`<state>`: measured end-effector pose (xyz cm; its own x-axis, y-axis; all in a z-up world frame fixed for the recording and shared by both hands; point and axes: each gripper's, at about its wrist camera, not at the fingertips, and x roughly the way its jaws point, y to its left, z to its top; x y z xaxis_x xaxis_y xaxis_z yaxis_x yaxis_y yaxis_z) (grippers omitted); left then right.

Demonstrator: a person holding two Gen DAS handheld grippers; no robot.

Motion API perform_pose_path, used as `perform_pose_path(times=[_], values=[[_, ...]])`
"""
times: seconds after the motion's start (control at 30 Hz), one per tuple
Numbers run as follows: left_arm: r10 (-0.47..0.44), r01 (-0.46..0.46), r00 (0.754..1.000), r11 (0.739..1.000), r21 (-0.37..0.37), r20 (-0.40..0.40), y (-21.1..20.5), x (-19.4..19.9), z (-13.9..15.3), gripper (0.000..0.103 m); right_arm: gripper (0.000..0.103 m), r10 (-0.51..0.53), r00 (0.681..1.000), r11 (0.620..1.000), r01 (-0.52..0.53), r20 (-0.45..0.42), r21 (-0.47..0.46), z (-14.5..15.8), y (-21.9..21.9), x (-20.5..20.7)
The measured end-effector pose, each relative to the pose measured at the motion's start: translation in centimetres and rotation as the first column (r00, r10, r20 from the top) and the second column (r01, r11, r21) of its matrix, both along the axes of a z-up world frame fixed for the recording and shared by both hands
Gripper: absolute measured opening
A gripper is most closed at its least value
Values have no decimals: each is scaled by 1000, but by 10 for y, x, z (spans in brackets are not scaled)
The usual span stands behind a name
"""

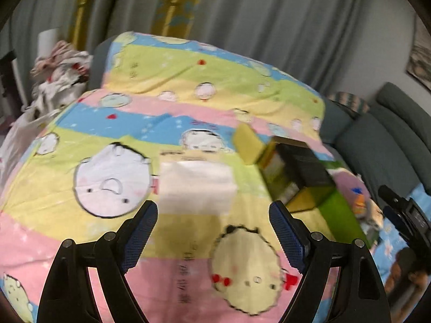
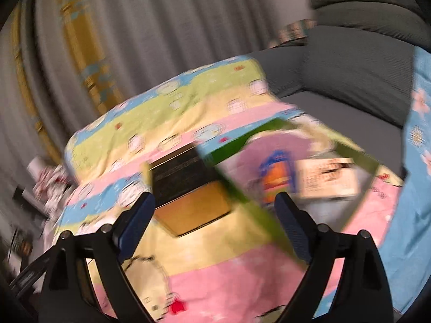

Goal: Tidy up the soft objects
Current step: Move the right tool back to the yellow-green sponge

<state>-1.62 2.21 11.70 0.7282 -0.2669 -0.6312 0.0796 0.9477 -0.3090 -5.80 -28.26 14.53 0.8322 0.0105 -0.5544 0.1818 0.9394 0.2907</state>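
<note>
1. Green box (image 2: pixel 234 188): on the cartoon bedsheet (image 1: pixel 167 80), holding pink soft item (image 2: pixel 269 150) and a packet (image 2: pixel 327 179); stowed, I judge.
2. White folded cloth (image 1: pixel 196 185): loose on sheet, ahead of my left tool (image 1: pixel 212 231); still to stow.
3. Yellow sponge (image 1: pixel 249 144): beside black-and-gold box (image 1: pixel 299 175), outstanding.
4. Left tool and right tool (image 2: pixel 215 218): both wide apart, carrying nothing.

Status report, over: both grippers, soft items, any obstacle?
Left gripper open, empty. Right gripper open, empty. White folded cloth flat on cartoon-print sheet, ahead of left. Green open box beside it.

Writing on the cartoon bedsheet (image 1: pixel 186 277) is too blurred to read.
</note>
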Motion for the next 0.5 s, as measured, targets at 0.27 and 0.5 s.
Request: perform_pose_path(times=[0.27, 0.5], values=[[90, -96, 988, 995, -39, -128, 40, 16, -19, 85, 85, 290, 934, 941, -317, -208, -114, 19, 102, 129], [121, -126, 980, 992, -25, -156, 53, 22, -23, 85, 74, 215, 854, 882, -378, -475, -281, -24, 150, 264]])
